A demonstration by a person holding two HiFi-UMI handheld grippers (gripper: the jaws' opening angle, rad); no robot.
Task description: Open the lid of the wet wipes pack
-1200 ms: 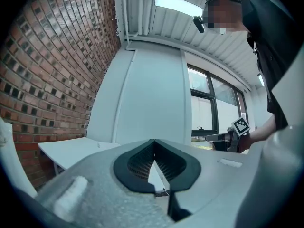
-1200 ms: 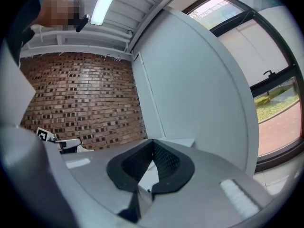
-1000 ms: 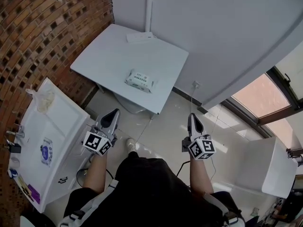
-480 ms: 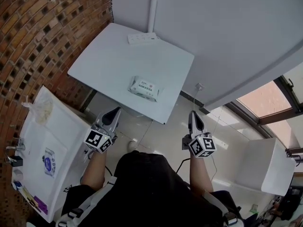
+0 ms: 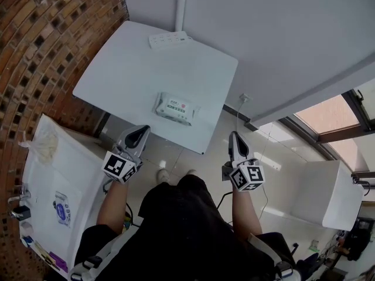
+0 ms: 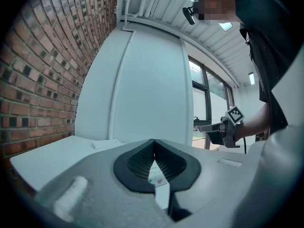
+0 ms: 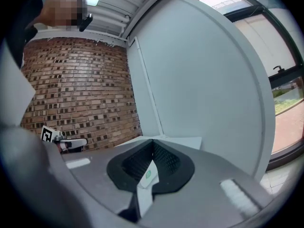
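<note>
**Wet wipes pack** (image 5: 174, 108): white, soft-sided, with a printed label on top. It lies flat near the front edge of the white table (image 5: 117, 75). The lid is too small to make out, and in both gripper views the pack shows only as a sliver behind the jaws.

**Left gripper** (image 5: 140, 132): at 8 o'clock of the pack.

**Right gripper** (image 5: 233, 137): at 4 o'clock. Both grippers are off the table, with jaws pressed together and nothing between them.

**Power strip** (image 5: 170, 38): at 12 o'clock, by the wall.

**Brick wall** (image 5: 47, 34): at 9 o'clock.

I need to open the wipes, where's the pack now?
In the head view the pack lies on the white table near its front edge, ahead of and between the left gripper and right gripper, with a power strip at the far edge.
</note>
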